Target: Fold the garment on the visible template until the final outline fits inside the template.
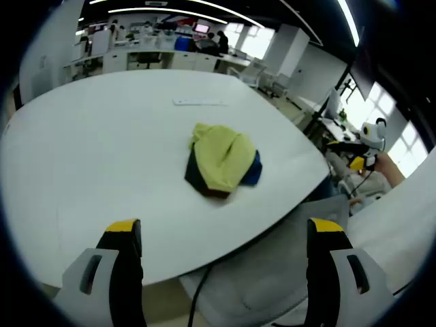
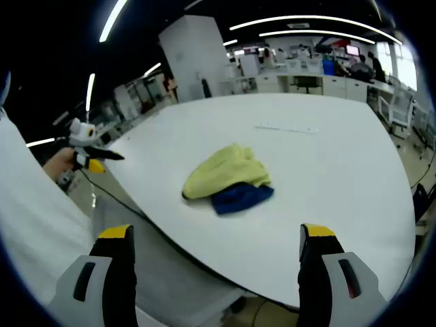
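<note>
Between the two jaws of the left gripper (image 1: 221, 235) sits the near edge of the white table (image 1: 102, 143), and the jaws stand wide apart with nothing in them. The right gripper (image 2: 216, 238) is the same: its jaws are spread wide and hold nothing, and the table edge runs between them too.

Past the fingertips (image 1: 122, 226) of the left gripper, a bit farther on and well apart from them, lies the garment (image 1: 221, 160). It is a crumpled bundle, mostly yellow, with blue and dark parts poking out. In the right gripper view the garment (image 2: 228, 180) also lies ahead of the jaws and well apart, yellow on top and blue on the near side.

It looks soft, light and floppy, so I think it will sag and slide when lifted. A good place to take hold would be a loose outer edge of the yellow part, one gripper on each side, to pull it flat first.

Farther still, beyond the bundle, a thin white strip (image 1: 199, 102) lies flat on the table. I cannot make out any template
</note>
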